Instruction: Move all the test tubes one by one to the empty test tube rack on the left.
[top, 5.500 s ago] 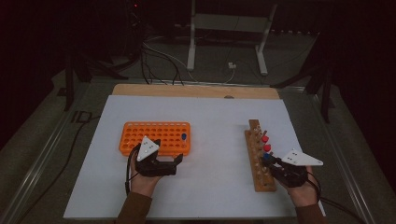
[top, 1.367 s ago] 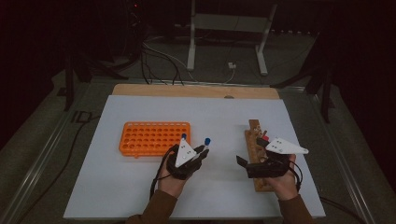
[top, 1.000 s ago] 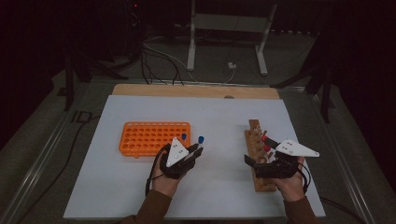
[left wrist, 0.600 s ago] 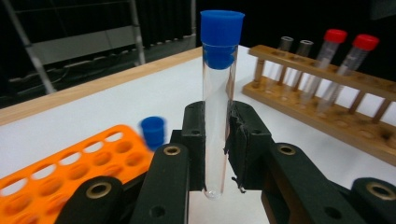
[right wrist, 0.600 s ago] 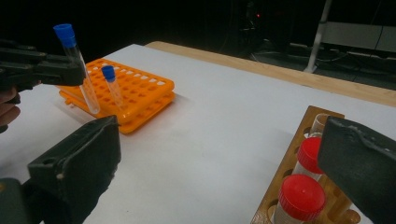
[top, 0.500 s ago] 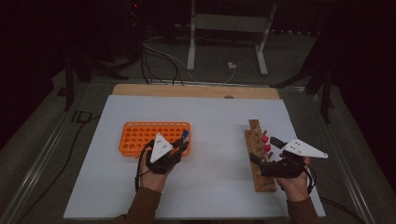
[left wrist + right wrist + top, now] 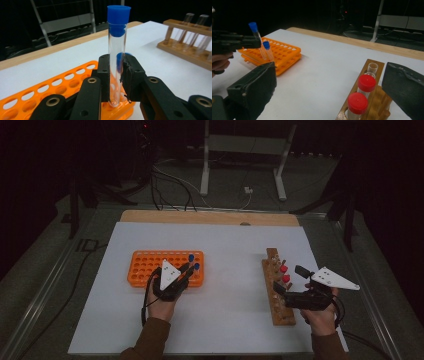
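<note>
White table (image 7: 230,250): left hand-held gripper (image 7: 116,75) clamps upright blue-capped tube (image 7: 117,57), cap up; right hand-held gripper (image 7: 329,87) gapes

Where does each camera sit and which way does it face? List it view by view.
High view: fixed above the person's side, facing forward and down on the table; both forearms and hands enter from below.
Left gripper view: rides the left gripper, fingers clamping a blue-capped test tube over the orange rack.
Right gripper view: rides the right gripper, fingers apart, facing the wooden rack.
Shared: tube and orange rack.
</note>
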Available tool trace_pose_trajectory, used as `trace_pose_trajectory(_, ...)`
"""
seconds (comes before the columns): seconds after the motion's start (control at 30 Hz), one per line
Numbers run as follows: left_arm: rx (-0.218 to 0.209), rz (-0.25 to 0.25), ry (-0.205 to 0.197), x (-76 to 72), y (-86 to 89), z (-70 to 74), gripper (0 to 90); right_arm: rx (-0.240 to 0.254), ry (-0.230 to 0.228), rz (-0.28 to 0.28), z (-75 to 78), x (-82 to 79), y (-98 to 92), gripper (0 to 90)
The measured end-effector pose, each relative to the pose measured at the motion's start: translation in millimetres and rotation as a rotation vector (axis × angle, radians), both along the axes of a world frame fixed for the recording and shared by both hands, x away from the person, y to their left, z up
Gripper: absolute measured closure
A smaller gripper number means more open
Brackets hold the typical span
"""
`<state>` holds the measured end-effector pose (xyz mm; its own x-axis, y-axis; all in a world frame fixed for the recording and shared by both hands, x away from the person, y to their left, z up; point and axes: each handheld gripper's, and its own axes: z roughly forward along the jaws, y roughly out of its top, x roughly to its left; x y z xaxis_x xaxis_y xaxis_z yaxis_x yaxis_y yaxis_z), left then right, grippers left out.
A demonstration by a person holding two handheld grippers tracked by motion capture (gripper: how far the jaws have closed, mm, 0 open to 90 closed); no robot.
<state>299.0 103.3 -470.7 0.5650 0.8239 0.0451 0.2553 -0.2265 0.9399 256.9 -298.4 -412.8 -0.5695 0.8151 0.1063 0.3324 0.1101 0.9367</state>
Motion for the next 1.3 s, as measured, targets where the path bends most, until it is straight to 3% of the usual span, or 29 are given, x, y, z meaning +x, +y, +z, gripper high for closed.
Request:
trace_pose_trajectory(0.3,0.025,0.02,0.056,9.1,-1.1,-15.8,77.4,0.001,-0.002,-0.002,1.1,-0.9,-1.4,0.0)
trace_pose_trajectory(0.43,0.058,0.015,0.083,9.6,-2.1,-22.0,77.4,0.0,-0.002,0.0,1.3,-1.1,-1.5,0.0)
trace_pose_trajectory(0.87,0.119,0.0,0.124,7.9,-3.6,-30.5,77.7,-0.001,0.0,0.003,1.3,-1.9,-2.4,0.0)
trace_pose_trajectory(1.2,0.088,0.009,0.153,8.5,0.7,-30.8,76.1,-0.001,0.0,0.005,1.3,-1.8,-3.1,0.1)
trace_pose_trajectory(1.3,0.073,0.012,0.16,7.0,1.6,-29.2,68.6,-0.001,0.0,0.004,1.3,-1.9,-3.5,0.1)
